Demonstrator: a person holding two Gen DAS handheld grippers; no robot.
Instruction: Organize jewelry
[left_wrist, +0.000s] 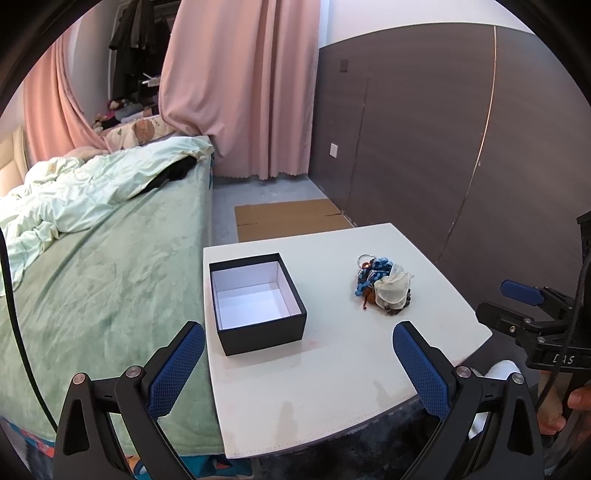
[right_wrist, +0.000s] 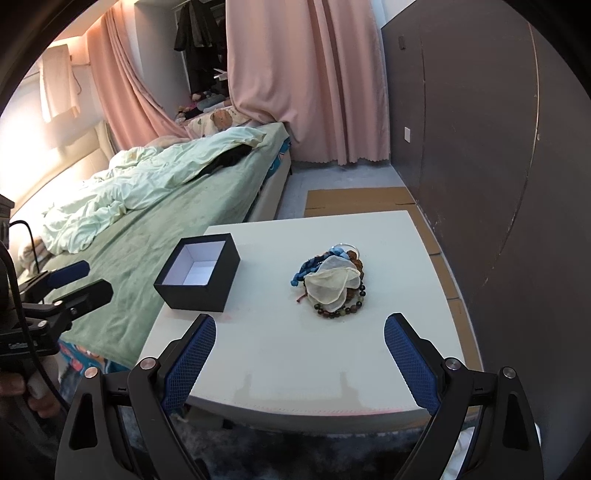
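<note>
— Item one, the right hand-held gripper (right_wrist: 300, 360): state?

— Spread wide, nothing between its blue pads, held over the near edge of the white surface (right_wrist: 280, 373). The left hand-held gripper (left_wrist: 298, 363) is the same: parted, empty, hanging at the near edge.

— Item two, the jewelry pile (right_wrist: 330, 286): where from the right one?

— Straight ahead and a touch to the right, well in from the edge. A heap, with no clear long axis: blue cord, a pale gauze pouch (right_wrist: 332, 284) on top, a dark beaded bracelet (right_wrist: 343, 310) curling along the near side.

— And from the left one?

— Ahead and off to its right (left_wrist: 384, 286). I judge the right hand the better placed, as the pile sits nearly on its centre line.

— Item three, the black box (left_wrist: 256, 301)?

— Lidless, white inside, empty, on the left part of the surface beside the bed (left_wrist: 110, 266). It lies directly before the left one, apart from the pile.
</note>
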